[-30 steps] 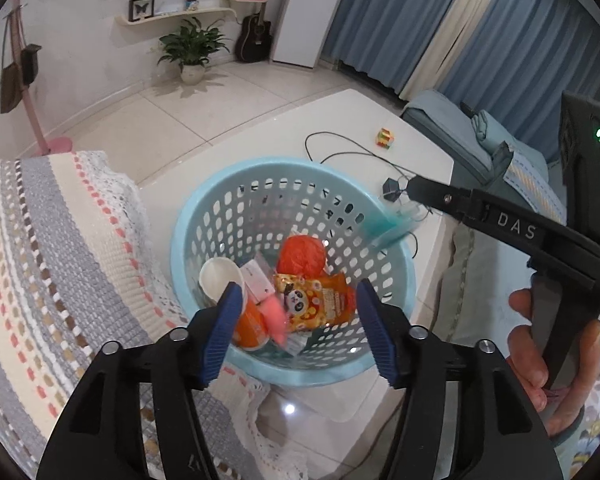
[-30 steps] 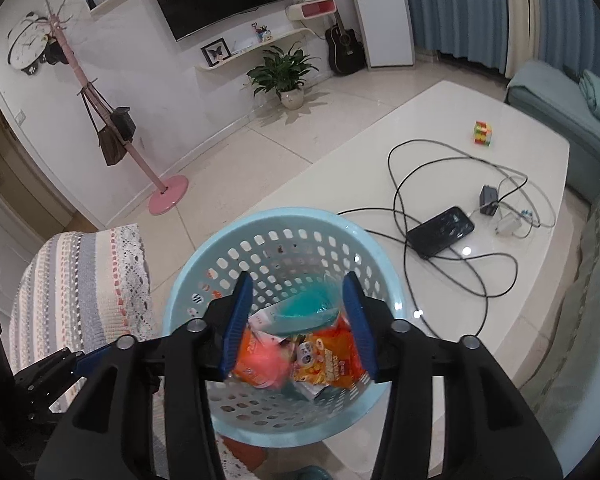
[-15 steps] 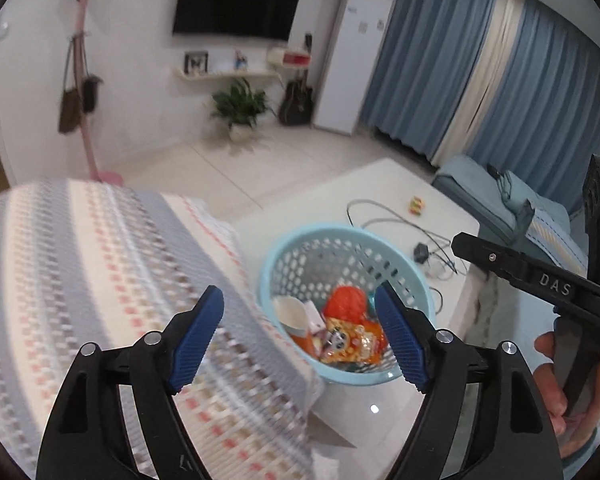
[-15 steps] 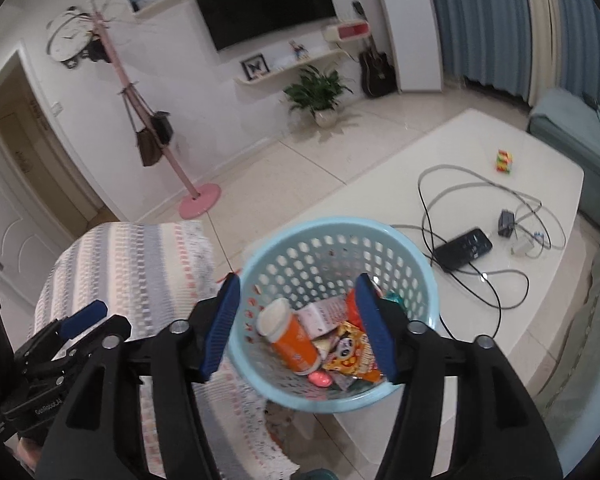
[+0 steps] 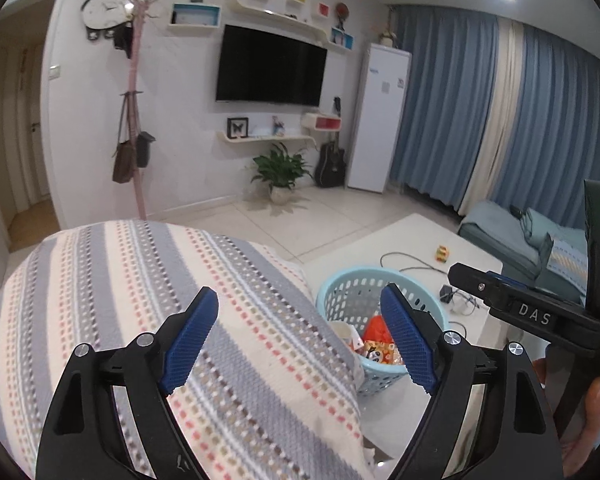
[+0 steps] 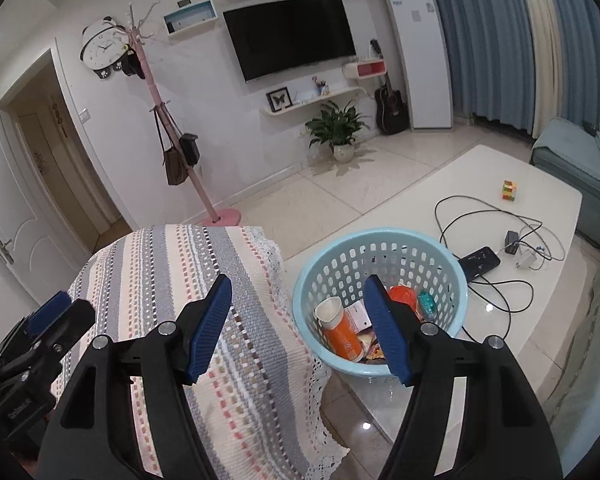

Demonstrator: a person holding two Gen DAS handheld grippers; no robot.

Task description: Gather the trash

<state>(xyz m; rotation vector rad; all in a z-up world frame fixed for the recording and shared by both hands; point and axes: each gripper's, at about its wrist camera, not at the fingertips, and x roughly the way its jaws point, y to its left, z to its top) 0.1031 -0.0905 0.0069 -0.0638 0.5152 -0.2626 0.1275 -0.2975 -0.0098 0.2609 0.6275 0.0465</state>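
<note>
Living room. White wall with black TV, curved shelves, small coloured boxes, panda clock. Pink coat stand with bags. Potted plant, guitar, white fridge. Blue curtains. Pale tiled floor. White bench. Teal sofa. Striped throw. Open door at left.

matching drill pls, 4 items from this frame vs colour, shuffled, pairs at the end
Items:
1. basket
2. coat stand
3. phone
4. cup in the basket

Colours:
A. pink
B. orange with a white rim
C. light blue
D. black

Pairs: 1-C, 2-A, 3-D, 4-B
</note>
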